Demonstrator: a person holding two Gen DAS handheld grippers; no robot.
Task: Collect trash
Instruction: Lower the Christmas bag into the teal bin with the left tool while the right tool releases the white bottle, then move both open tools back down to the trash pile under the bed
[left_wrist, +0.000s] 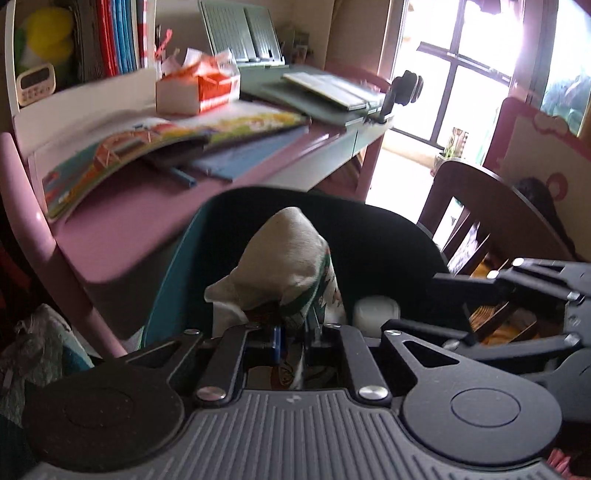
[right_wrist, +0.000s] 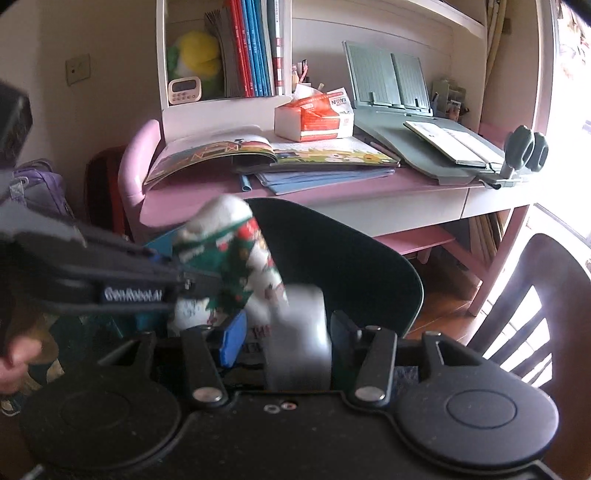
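There are 2 grippers: the left gripper (right_wrist: 192, 284) and the right gripper (right_wrist: 284, 332). I count 1 printed wrapper (right_wrist: 243, 266) and 1 small white container (right_wrist: 299, 332). There is 1 dark teal chair (right_wrist: 340, 251) and 1 brown wooden chair (right_wrist: 535, 302). On the 1 pink desk (right_wrist: 207, 195) I see 1 open picture book (right_wrist: 258, 149), 1 orange tissue box (right_wrist: 314, 118), 1 green book stand (right_wrist: 391, 77) and 1 timer (right_wrist: 184, 90). The books on the shelf are too many to count surely.
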